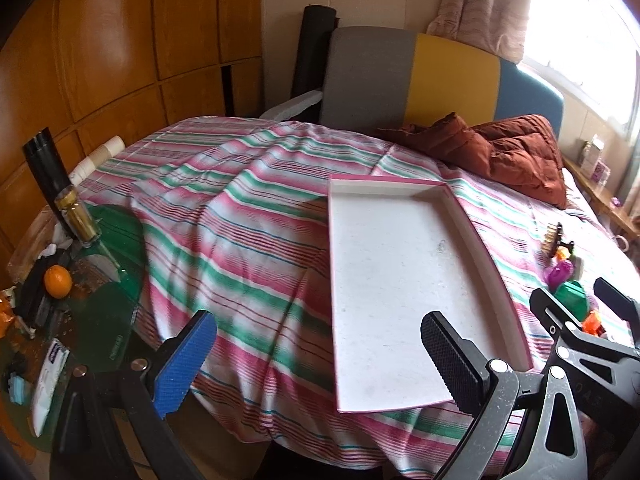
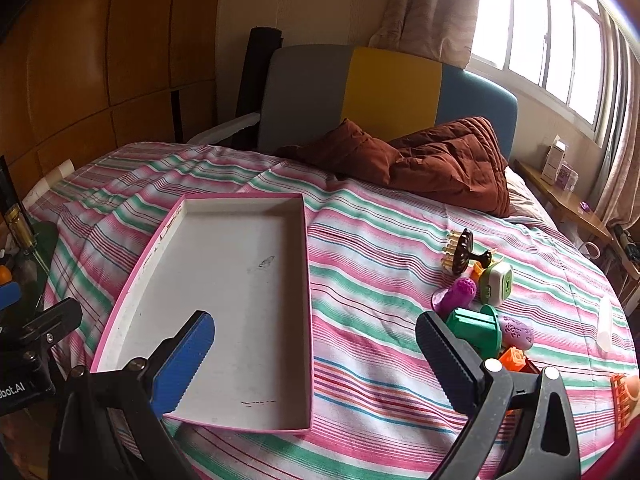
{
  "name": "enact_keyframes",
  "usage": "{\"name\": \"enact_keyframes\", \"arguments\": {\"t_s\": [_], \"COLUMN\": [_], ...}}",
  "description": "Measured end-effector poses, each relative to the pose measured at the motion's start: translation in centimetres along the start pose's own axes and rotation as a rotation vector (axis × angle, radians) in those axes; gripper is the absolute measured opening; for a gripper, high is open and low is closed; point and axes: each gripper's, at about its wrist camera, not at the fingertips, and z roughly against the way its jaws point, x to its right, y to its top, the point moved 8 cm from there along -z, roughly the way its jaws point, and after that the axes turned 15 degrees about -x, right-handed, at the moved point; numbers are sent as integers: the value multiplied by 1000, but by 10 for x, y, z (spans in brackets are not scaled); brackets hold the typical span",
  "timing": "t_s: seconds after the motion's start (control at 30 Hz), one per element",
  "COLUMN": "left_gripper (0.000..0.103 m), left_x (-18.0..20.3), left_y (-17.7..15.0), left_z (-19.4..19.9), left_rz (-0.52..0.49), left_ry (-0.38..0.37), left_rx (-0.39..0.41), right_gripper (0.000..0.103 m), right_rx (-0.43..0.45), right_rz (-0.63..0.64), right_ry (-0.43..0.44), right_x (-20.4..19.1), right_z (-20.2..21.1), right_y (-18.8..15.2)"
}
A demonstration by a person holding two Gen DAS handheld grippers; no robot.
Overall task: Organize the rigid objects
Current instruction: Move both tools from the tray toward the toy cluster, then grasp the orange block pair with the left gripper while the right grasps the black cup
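While both tools hover over a striped bedspread, nothing has yet been picked up.
Left gripper (image 1: pixel 316 364): jaws spread wide and empty, poised above the near end of the tray.
Right gripper (image 2: pixel 316 364): jaws equally wide, nothing between them, aimed between tray and toys.
Tray (image 2: pixel 224 422): shallow pink-edged white box lid, bare inside, lying flat on the bed (image 2: pixel 380 360).
Toys: a small cluster right of the tray, well apart from it — green spool (image 2: pixel 478 326), purple perforated cylinder (image 2: pixel 460 294), dark scalp brush (image 2: pixel 466 256), orange block (image 2: pixel 516 358).
Handling: likely hard, light plastic; rounded pieces may roll on soft bedding.
Hold: best taken across the spool's narrow body, or the brush's stem.
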Motion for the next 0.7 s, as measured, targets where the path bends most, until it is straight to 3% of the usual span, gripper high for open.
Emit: {"name": "enact_keyframes", "arguments": {"t_s": [0.3, 0.43, 0.7], "left_gripper": [103, 103, 102], "left_x": [30, 53, 133], "left_y": [5, 7, 0], "left_z": [3, 1, 10], "left_rz": [-92, -148, -373], "left_ry": [-56, -119, -262], "left_rx": [15, -13, -22], "right_gripper": [102, 102, 103], "right_rx": [5, 11, -29], "right_rz": [-75, -130, -429], "right_ry": [-28, -16, 14], "right_x": [51, 87, 211], "right_z": [5, 12, 26], "right_y": [1, 0, -21]}}
